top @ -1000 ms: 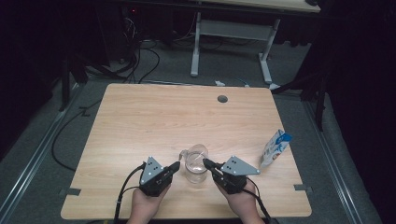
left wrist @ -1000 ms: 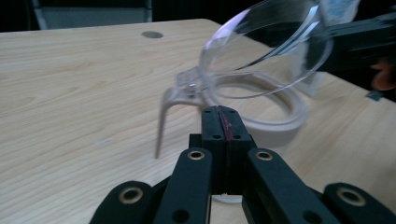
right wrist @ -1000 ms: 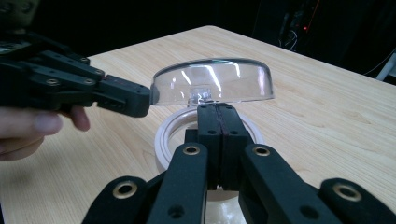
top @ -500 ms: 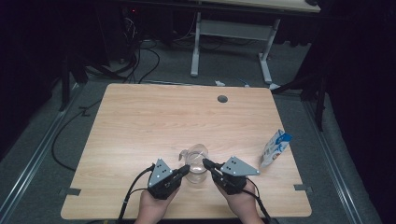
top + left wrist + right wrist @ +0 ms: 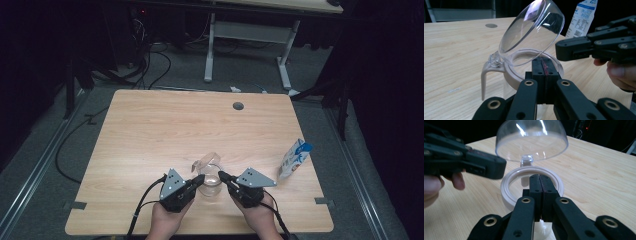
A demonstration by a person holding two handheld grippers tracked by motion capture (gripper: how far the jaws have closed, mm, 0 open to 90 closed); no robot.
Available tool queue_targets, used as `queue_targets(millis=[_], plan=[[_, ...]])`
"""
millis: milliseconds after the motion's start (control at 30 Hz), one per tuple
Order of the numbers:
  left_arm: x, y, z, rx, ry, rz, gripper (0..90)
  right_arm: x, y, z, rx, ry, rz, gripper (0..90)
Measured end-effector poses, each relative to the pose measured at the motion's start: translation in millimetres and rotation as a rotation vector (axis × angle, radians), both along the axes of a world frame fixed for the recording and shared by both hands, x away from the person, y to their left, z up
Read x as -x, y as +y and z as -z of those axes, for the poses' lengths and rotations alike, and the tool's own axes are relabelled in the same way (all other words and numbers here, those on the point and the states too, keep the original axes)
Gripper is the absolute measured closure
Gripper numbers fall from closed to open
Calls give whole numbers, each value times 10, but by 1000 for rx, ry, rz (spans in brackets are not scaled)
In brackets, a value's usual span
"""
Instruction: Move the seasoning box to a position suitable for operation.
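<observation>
— Gripper on the left [image 5: 200, 179]: how does it stand?

— Its jaws are pressed flat together with nothing between them. In the left gripper view its tips [image 5: 543, 65] sit right at the near rim of the clear pitcher [image 5: 210, 181], over the white ring of its mouth. Whether they touch the rim I cannot tell.

— And the right gripper [image 5: 222, 176]?

— Also closed on nothing. It comes at the pitcher from the opposite side; in the right gripper view the joined tips [image 5: 540, 182] lie over the ring's near edge. The pitcher stands between the two grippers, one tip at each side of its mouth.

— What about the pitcher itself?

— It stands upright near the front edge of the tabletop [image 5: 150, 130], roughly midway between the front corners. Its clear domed lid [image 5: 531, 32] is flipped up on its hinge and tilts back from the opening. A pale handle [image 5: 484, 77] hangs down one side.

— Anything farther out?

— A small blue-and-white carton [image 5: 295, 159] stands close to the tabletop's right edge, well apart from the pitcher. A round grey grommet [image 5: 238, 106] sits near the back edge. A hand holds each gripper, both coming in over the front edge.
</observation>
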State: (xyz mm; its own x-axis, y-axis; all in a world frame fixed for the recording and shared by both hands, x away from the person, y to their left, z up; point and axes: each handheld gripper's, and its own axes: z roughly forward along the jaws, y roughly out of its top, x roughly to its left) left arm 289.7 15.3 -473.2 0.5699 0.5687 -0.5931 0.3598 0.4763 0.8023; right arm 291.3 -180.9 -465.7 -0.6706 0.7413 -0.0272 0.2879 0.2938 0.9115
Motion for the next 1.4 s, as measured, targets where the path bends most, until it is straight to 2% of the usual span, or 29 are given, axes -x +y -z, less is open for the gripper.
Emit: queue_targets(millis=[267,500,533,567,600,633,767,933,1100,1167,1233,1267,1300,1333,1367,1400], plan=[[-34,37,-25,16,-7,-15,900,-13,-18,64,7,12,5,891],[-66,87,-38,29,-6,-35,900,-1,-19,71,10,3,1,892],[-75,104,-42,35,-7,-42,900,1,-18,72,10,1,2,892],[-91,94,-53,70,-15,-59,900,1,-19,74,11,0,2,892],[-91,94,-53,70,-15,-59,900,1,-19,74,11,0,2,892],[-96,146,-43,36,-9,-55,900,2,-20,75,10,-1,2,892],[-132,208,-42,42,-6,-76,900,3,-20,77,7,-1,2,891],[-130,234,-37,45,-3,-75,900,5,-20,78,6,0,2,888],[-101,282,-1,7,-9,-67,856,31,-52,46,5,-5,11,835],[-102,383,55,-36,-9,-81,849,38,-93,26,-2,-6,23,823],[-138,556,158,-81,19,-105,812,40,-217,6,-16,-7,59,792],[-138,556,158,-81,19,-105,806,40,-217,6,-16,-7,59,792],[-159,687,241,-114,37,-124,796,29,-326,21,-31,5,79,779],[-159,687,241,-114,37,-124,776,29,-326,21,-31,5,79,779],[-169,764,284,-126,50,-138,758,26,-442,63,-25,18,113,769],[-178,866,348,-146,57,-156,749,26,-480,82,-22,23,124,763]])
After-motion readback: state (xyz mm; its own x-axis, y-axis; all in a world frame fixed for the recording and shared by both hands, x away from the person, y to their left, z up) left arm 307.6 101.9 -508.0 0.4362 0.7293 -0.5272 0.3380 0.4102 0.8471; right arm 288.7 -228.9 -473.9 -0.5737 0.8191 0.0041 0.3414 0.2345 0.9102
